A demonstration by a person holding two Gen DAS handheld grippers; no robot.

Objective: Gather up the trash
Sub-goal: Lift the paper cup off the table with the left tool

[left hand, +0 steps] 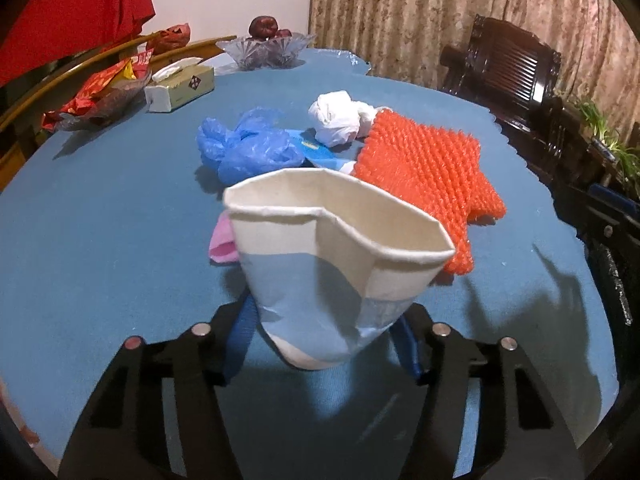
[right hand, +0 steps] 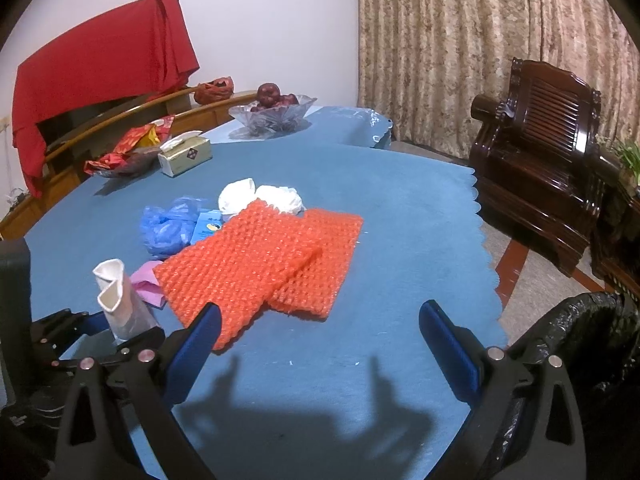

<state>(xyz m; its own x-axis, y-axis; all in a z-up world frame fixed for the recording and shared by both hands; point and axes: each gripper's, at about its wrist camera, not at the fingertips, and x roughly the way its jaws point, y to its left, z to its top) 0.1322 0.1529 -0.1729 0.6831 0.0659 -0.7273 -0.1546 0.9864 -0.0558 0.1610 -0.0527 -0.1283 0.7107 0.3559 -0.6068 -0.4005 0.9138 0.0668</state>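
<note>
- Broadly, the blue table point(right hand: 400, 216) carries all the litter in one cluster, and the black-lined bin point(right hand: 580, 344) stands off its right-hand edge, close to the right gripper point(right hand: 320, 344); anything picked up most likely has to travel across to that side.
- Largest of the trash is the orange bubble wrap point(right hand: 264, 268), two overlapping sheets lying flat. Being broad and limp, it would probably be best pinched at a free corner rather than pressed from above.
- Behind it sit the crumpled blue plastic bag point(left hand: 248, 148) and the white bag wad point(left hand: 340, 120), touching or nearly touching the wrap; a pink scrap point(left hand: 224, 244) lies partly hidden by the cup.
- The paper cup point(left hand: 332, 276) is the piece in hand: the left gripper point(left hand: 324, 340) has its blue pads on either side of the cup's lower wall, and the rim is squashed into a pinched, folded shape, so the jaws are clamped on it.
- To do this step well, keep the squeeze steady, since a crushed cup can slip out sideways, and lift it clear of the pink scrap before swinging toward the bin.
- The right gripper hangs over bare cloth with its jaws wide apart and nothing between them, free to take the near corner of the wrap.
</note>
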